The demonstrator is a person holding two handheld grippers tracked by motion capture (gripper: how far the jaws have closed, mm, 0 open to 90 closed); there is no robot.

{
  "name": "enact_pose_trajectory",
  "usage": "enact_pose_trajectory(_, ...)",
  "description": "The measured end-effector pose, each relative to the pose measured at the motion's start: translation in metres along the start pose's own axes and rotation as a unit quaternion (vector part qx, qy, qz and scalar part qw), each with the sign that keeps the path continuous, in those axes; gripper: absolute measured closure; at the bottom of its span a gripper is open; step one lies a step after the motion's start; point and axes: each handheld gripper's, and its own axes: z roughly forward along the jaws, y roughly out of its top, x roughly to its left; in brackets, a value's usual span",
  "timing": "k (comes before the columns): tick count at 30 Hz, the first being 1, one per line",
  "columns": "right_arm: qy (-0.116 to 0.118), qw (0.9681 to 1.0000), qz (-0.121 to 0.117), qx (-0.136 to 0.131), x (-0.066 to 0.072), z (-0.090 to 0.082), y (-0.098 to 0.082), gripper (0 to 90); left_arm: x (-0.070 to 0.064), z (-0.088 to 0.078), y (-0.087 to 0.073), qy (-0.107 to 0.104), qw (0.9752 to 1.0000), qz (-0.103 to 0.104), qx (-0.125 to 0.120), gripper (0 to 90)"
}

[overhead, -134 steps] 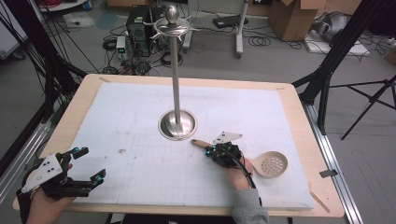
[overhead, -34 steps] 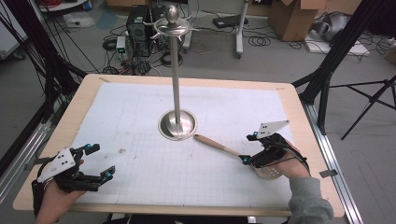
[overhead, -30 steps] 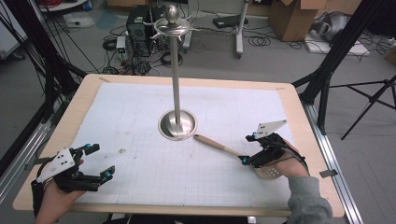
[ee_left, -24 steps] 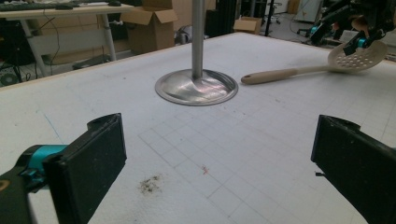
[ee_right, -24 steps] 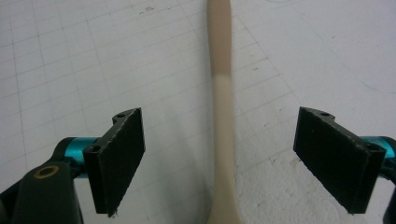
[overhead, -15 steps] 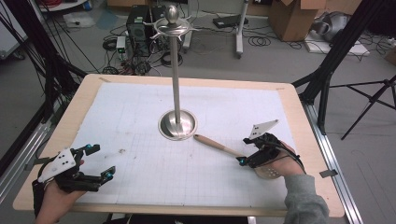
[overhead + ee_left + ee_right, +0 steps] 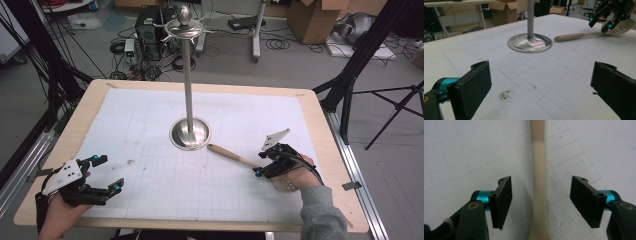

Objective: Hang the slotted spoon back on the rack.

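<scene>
Gridded mat is carrying a steel stand; slotted spoon is lying right of its base. Right gripper is straddling the handle, jaws closing, pads not yet touching. Keep it centred, probably lower before clamping. Left gripper is idling, jaws apart.

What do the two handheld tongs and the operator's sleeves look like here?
Both tongs, left and right, are black-bodied, with teal collars behind flat, rough-faced black pads. Brass-coloured screw heads sit on the arms behind the collars. Each carries a pale grey three-cornered plate on top. A black cable loops off the right one. A grey sleeve covers the right forearm; a dark strap circles the left wrist.
</scene>
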Motion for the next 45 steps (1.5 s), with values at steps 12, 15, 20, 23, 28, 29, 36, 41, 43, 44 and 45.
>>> enact_pose_trajectory(12, 0.006, 0.9998, 0.004, 0.021, -0.001, 0.005, 0.000, 43.9, 0.000, 0.000, -0.001, -0.001, 1.0000, -0.001, 0.002, 3.6)
enact_pose_trajectory(15, 0.006, 0.9997, 0.002, 0.026, -0.001, 0.007, 0.000, 46.5, 0.000, 0.000, -0.001, -0.002, 1.0000, 0.000, 0.002, 3.6)
enact_pose_trajectory(20, 0.009, 0.9994, 0.007, 0.034, -0.003, 0.009, -0.001, 50.2, 0.000, 0.000, -0.001, -0.002, 1.0000, -0.003, 0.002, 3.7)
enact_pose_trajectory(23, 0.011, 0.9993, 0.008, 0.035, -0.004, 0.010, -0.001, 52.8, 0.001, 0.000, -0.002, 0.000, 1.0000, -0.005, 0.001, 3.7)
enact_pose_trajectory(28, 0.012, 0.9989, 0.012, 0.043, -0.005, 0.011, -0.001, 56.9, 0.002, -0.001, -0.001, -0.001, 1.0000, -0.005, 0.000, 3.6)
enact_pose_trajectory(29, 0.013, 0.9989, 0.012, 0.042, -0.005, 0.011, -0.002, 58.1, 0.002, -0.001, -0.001, -0.001, 1.0000, -0.005, 0.000, 3.7)
enact_pose_trajectory(36, 0.018, 0.9984, 0.014, 0.051, -0.005, 0.012, -0.002, 65.2, 0.002, -0.001, -0.002, -0.001, 1.0000, -0.004, 0.001, 3.7)
enact_pose_trajectory(41, 0.016, 0.9983, 0.018, 0.053, -0.004, 0.011, -0.003, 67.8, 0.002, -0.001, -0.002, -0.001, 1.0000, -0.004, 0.001, 3.7)
enact_pose_trajectory(43, 0.015, 0.9984, 0.015, 0.053, -0.004, 0.011, -0.003, 67.8, 0.002, -0.001, -0.001, 0.000, 1.0000, -0.005, 0.000, 3.6)
enact_pose_trajectory(44, 0.017, 0.9983, 0.014, 0.053, -0.005, 0.011, -0.004, 67.8, 0.002, -0.001, -0.001, 0.000, 1.0000, -0.005, -0.001, 3.7)
enact_pose_trajectory(45, 0.018, 0.9982, 0.017, 0.055, -0.004, 0.010, -0.004, 67.8, 0.002, -0.001, -0.001, 0.000, 1.0000, -0.005, -0.001, 3.6)
